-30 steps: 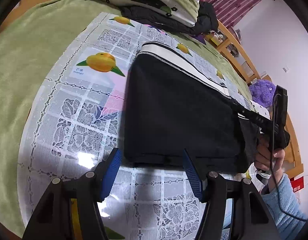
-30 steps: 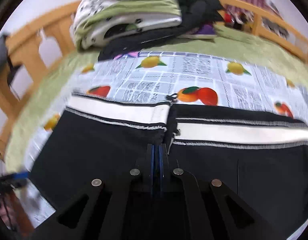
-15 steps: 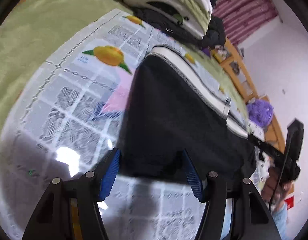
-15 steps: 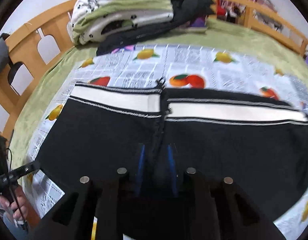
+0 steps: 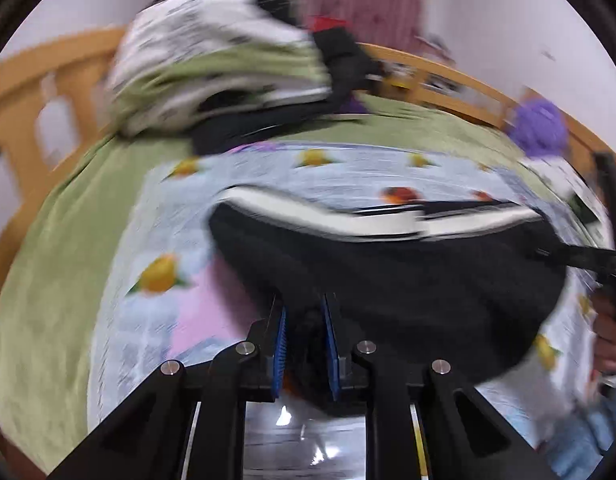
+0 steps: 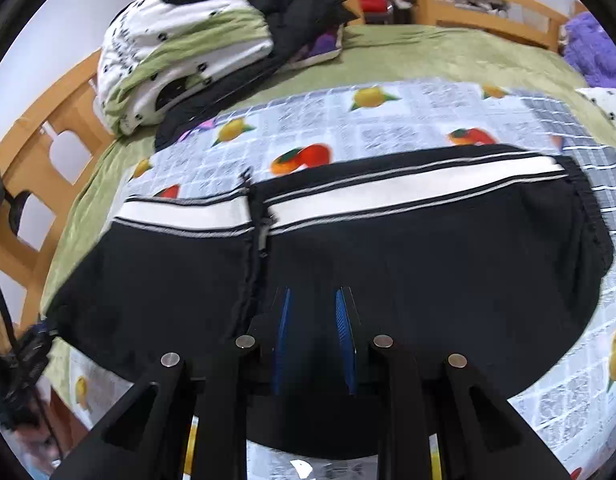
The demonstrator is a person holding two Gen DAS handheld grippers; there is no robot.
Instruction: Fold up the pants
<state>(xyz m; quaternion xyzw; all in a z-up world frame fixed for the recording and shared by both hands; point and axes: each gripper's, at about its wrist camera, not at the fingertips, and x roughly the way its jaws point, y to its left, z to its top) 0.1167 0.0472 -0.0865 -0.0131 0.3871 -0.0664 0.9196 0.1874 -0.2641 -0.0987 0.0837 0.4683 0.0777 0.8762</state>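
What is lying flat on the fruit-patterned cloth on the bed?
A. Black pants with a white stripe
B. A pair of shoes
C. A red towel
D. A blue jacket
A: black pants with a white stripe along the far edge lie spread on the fruit-patterned cloth.

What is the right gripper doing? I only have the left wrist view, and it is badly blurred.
Observer: The right gripper has its jaws apart over the black pants; I see nothing pinched.
Operator: Where along the pants is it?
Observer: Slightly right of the break in the white stripe, at the near edge.
Operator: Anything at the far right end?
Observer: A grey checked cloth meets the pants' gathered end there.
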